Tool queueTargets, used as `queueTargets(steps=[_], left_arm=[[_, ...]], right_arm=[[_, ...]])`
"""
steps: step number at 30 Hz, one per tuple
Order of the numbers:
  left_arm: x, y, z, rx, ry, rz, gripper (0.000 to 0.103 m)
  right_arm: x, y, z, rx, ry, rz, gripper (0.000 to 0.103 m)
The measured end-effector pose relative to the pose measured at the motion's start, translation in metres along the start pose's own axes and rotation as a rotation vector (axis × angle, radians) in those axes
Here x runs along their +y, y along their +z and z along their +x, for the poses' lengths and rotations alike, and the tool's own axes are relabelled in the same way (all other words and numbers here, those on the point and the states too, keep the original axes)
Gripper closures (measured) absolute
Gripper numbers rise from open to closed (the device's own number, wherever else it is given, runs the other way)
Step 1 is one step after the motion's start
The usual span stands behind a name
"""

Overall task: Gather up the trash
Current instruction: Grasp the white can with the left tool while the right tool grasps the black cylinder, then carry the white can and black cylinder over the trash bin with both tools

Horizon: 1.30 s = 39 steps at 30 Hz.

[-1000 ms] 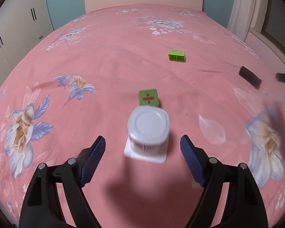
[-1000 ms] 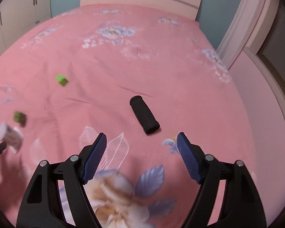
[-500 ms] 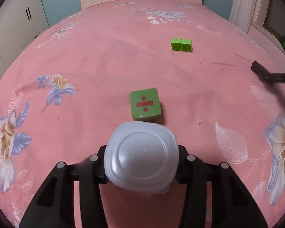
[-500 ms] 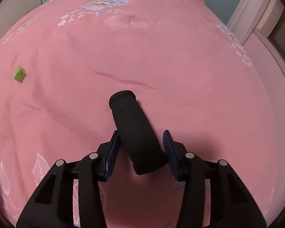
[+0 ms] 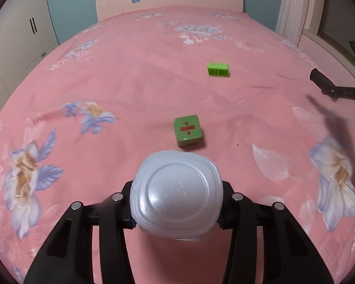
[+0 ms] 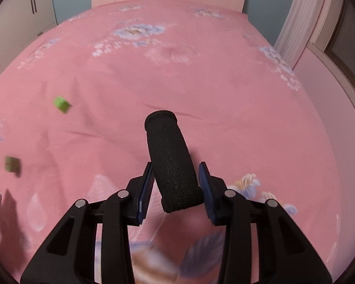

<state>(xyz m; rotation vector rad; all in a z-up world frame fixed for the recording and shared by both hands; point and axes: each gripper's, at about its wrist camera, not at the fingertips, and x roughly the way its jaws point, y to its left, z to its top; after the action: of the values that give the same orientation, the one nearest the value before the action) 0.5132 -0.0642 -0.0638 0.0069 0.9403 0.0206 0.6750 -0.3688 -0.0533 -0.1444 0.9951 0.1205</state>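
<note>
My left gripper (image 5: 177, 209) is clamping the upturned plastic cup (image 5: 176, 195), apparently just off the bed (image 5: 135, 75). My right gripper (image 6: 175, 188) is squeezing the black foam roll (image 6: 171, 165) (long axis pointing away along the fingers); the green dice block (image 5: 188, 130) is lying just ahead of my left.

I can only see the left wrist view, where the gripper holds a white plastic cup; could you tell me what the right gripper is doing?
Observer: The right gripper has a black foam cylinder between its fingers.
Operator: Thank you. Is it lifted off the bed?
Observer: I cannot tell; the cylinder points away from the camera, its far end over the pink bedspread.
Operator: Is anything else lying near it?
Observer: Nothing close by; the green brick and green cube lie far off to its left.
</note>
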Motion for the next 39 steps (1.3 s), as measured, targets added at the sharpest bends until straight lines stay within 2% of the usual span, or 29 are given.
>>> queueTargets(steps=[9, 14, 20, 24, 26, 31, 39], left_arm=[[0.035, -0.014, -0.098, -0.082, 0.012, 0.034, 0.054], [0.055, -0.025, -0.157, -0.139, 0.040, 0.061, 0.054], [0.082, -0.038, -0.228, -0.209, 0.041, 0.056, 0.054], [0.096, -0.055, -0.263, -0.233, 0.040, 0.058, 0.054], [0.100, -0.065, -0.276, -0.238, 0.037, 0.061, 0.054], [0.110, -0.091, -0.305, -0.252, 0.029, 0.080, 0.054], [0.119, -0.128, -0.316, -0.235, 0.024, 0.102, 0.054]], right_arm=[[0.041, -0.024, -0.106, -0.062, 0.017, -0.006, 0.063], [0.067, -0.040, -0.171, -0.103, 0.073, 0.006, 0.063], [0.108, -0.065, -0.252, -0.165, 0.108, -0.038, 0.063], [0.129, -0.090, -0.299, -0.207, 0.200, -0.021, 0.063], [0.140, -0.101, -0.315, -0.217, 0.214, -0.031, 0.063], [0.169, -0.133, -0.347, -0.238, 0.183, -0.083, 0.063], [0.200, -0.186, -0.356, -0.208, 0.222, -0.114, 0.063]])
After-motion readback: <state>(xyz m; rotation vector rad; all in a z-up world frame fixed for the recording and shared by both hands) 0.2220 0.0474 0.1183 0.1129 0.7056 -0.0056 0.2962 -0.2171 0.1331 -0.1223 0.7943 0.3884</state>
